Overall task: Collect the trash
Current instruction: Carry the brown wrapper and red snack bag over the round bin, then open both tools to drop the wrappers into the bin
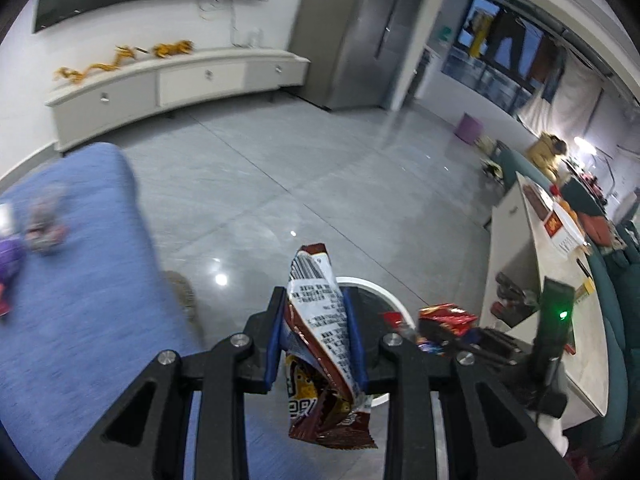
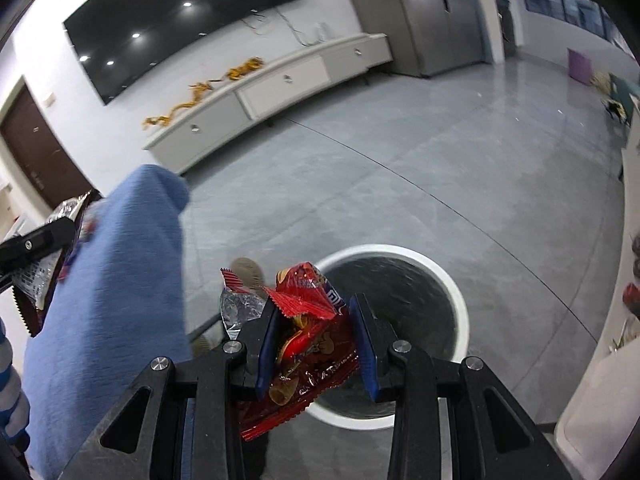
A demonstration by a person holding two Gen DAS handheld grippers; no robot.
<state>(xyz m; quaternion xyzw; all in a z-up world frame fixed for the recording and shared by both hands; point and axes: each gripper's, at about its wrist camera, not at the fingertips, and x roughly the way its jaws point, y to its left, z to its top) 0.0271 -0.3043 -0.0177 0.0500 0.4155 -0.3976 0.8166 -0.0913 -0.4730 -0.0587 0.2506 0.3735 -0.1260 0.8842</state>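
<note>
My left gripper (image 1: 316, 300) is shut on a brown and white snack wrapper (image 1: 320, 340), held above the floor near a white-rimmed round trash bin (image 1: 386, 292) that is mostly hidden behind the fingers. My right gripper (image 2: 314, 308) is shut on a red snack wrapper (image 2: 306, 344), with a clear and red wrapper scrap (image 2: 236, 304) beside its left finger. It hangs over the near left rim of the trash bin (image 2: 456, 296), whose dark inside shows. The left gripper with its wrapper shows at the far left of the right wrist view (image 2: 36, 256).
A blue sofa (image 1: 72, 280) with small toys (image 1: 44, 220) lies left; its arm also shows in the right wrist view (image 2: 112, 300). A white table (image 1: 556, 320) with boxes and packets stands right. A shoe (image 2: 248, 270) is beside the bin. A white cabinet (image 1: 180, 80) lines the far wall.
</note>
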